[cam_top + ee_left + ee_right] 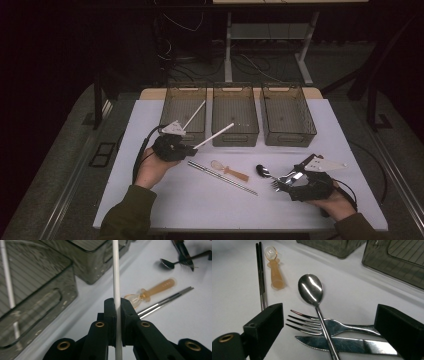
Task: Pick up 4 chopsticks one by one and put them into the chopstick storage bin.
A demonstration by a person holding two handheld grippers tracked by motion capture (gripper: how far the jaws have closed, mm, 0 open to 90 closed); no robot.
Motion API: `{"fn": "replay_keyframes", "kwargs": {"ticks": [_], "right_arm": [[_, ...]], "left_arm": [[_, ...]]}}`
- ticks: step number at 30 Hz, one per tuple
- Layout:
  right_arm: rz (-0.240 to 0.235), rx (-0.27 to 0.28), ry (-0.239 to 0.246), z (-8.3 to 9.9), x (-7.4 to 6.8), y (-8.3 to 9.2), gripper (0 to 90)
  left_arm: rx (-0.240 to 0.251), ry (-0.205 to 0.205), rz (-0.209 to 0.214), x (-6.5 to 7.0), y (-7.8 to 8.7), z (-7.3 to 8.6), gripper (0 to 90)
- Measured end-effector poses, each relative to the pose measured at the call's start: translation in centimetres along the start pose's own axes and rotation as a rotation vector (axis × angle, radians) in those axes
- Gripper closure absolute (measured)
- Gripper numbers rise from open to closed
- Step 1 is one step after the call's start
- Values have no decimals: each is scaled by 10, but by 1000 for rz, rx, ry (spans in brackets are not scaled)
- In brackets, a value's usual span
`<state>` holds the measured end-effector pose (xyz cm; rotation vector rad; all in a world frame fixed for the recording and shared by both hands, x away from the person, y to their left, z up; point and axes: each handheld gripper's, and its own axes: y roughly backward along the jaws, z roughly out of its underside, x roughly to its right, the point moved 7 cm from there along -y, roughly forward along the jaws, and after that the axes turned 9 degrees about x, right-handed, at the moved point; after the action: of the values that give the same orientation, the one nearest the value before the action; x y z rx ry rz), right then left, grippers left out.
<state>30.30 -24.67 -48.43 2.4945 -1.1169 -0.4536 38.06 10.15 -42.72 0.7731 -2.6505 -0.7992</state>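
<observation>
**White stick held over the bins, cutlery pile next in line**

A sorting of utensils into bins appears to be in hand. The left gripper is closed on a thin white stick, clamped between its jaws near one end; in the left gripper view the white stick is seen running straight up from between the pads. In the high view it is held raised, slanting toward the front wall of the middle bin. A second white stick is already seen leaning in the left bin, so the held one is judged to belong there too. The next move would call for a swing of the hand to the left and forward, the stick's free end being brought over the rim before the jaws are opened.

The right gripper is held wide open, low over the tabletop, with its jaws set on either side of a crossed pile: a spoon lying over a fork and a knife. Nothing is gripped yet. Since the three overlap, one piece would have to be singled out, most easily the spoon on top.

Between the hands, a pair of metal chopsticks and a small amber-handled spoon are left lying on the tabletop. The right bin appears empty
</observation>
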Motion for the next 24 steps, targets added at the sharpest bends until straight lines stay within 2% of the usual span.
{"fn": "replay_keyframes", "kwargs": {"ticks": [4,13,24], "right_arm": [[11,-2,-6,0,1,0,91],[25,-12,-12,0,2,1,91],[11,-11,-8,0,0,0,91]], "left_arm": [[11,27,-29,-11,2,-7,847],[19,59,-97,-39,6,-23,848],[46,116,-175,-74,9,-41,848]]}}
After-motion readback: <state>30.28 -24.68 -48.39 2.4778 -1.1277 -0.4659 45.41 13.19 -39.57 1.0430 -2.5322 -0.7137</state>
